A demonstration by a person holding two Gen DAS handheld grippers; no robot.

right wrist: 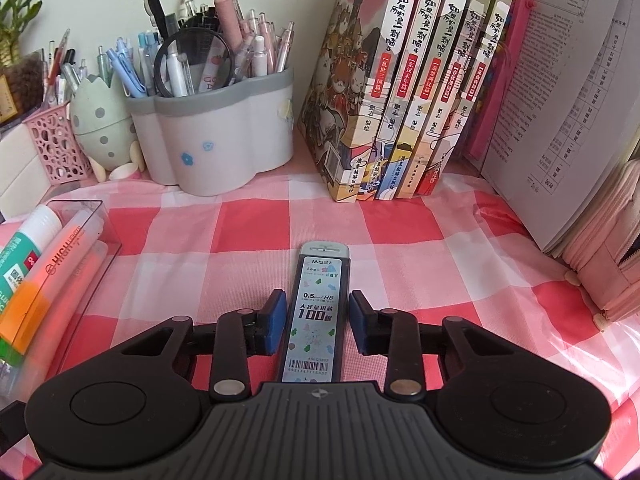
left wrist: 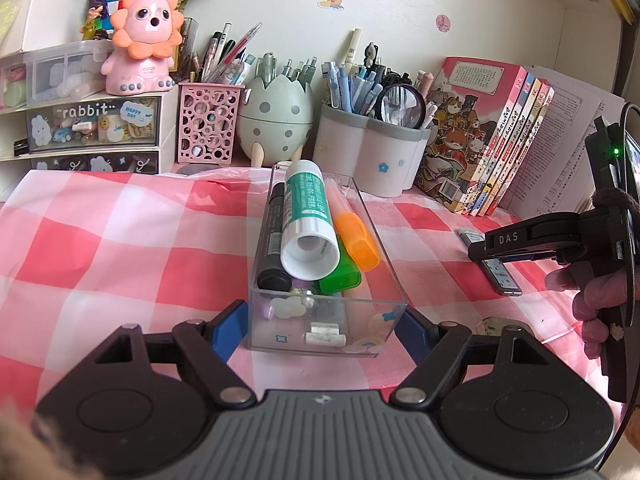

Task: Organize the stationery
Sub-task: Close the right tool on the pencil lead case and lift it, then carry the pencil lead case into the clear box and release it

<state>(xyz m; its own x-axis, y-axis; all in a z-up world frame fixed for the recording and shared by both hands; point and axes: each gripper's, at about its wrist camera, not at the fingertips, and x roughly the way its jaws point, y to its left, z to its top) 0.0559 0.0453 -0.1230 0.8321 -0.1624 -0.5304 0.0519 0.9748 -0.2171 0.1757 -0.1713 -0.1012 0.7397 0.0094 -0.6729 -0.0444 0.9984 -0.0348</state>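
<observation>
Clear plastic tray (left wrist: 384, 240) sits clamped in my left claw (left wrist: 324, 320); my right claw (right wrist: 318, 320) straddles the lead case (right wrist: 316, 312) on the cloth, pads not quite touching. Next: pinch, lift, drop it in.

Clear glossy plastic box (left wrist: 376, 280)

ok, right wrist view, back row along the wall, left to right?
Pink perforated holder → egg-shaped holder → white and grey pen holder → row of upright books → open printed pages.
</observation>
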